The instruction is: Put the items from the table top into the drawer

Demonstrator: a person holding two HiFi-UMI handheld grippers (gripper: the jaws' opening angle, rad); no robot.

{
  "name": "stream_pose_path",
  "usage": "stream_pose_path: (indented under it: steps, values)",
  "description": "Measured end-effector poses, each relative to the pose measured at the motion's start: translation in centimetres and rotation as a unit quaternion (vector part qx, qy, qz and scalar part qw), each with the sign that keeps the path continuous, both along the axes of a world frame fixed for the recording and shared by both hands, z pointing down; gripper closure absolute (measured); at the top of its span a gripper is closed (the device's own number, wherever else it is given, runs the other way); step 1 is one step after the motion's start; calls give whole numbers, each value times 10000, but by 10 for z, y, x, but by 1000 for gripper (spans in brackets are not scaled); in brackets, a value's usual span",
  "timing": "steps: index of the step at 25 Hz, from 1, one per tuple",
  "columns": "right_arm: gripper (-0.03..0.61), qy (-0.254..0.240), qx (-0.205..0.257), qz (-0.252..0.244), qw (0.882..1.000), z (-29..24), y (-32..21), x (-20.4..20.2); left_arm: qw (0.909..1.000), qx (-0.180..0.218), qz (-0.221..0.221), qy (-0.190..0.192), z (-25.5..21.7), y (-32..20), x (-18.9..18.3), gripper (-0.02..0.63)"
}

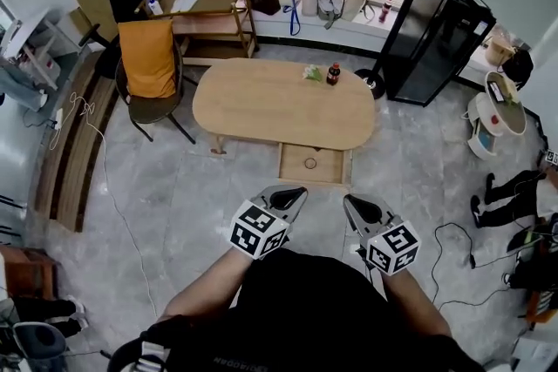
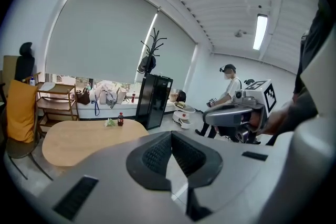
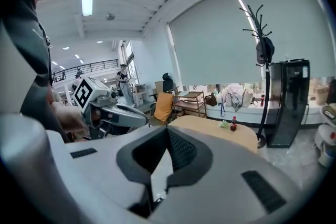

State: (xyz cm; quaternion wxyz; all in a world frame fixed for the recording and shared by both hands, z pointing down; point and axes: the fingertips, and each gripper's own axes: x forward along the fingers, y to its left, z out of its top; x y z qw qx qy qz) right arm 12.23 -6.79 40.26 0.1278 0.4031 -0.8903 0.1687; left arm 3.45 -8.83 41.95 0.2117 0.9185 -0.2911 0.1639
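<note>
Matt wooden table (image 1: 261, 113), glossy stone floor (image 1: 174, 192)

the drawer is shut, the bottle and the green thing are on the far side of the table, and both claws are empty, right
Not quite. The drawer is pulled open at the near edge of the table, as the head view shows. The rest holds: the bottle and the green thing sit on the far side, and the left claw and right claw are empty.

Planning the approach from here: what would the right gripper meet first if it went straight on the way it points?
Nothing close. The right gripper, jaws shut and empty, points over the floor toward the wooden table; height is unclear, so it might pass over it.
</note>
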Motion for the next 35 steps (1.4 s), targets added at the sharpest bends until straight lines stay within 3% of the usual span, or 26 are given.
stream_pose_path:
  steps: [6,12,21,27,35]
  values:
    - [575,-181,-115,-4,9998,20,62,36,9997,71,-163,-169,-5,68,27,609]
    - [575,-336,-236,30,9992,31,98,42,9994,74,-191,-270,-7,102,34,609]
    - [575,-411,-125,346,9985,18,90,1,9990,263,86,-353,-27,81,0,609]
    - [575,-413,-105,445,9981,21,79,-32,9990,-5,119,-435,-5,77,-34,609]
    - [575,-297,-157,605,9976,23,74,-38,9985,-3,362,-407,-5,71,-40,609]
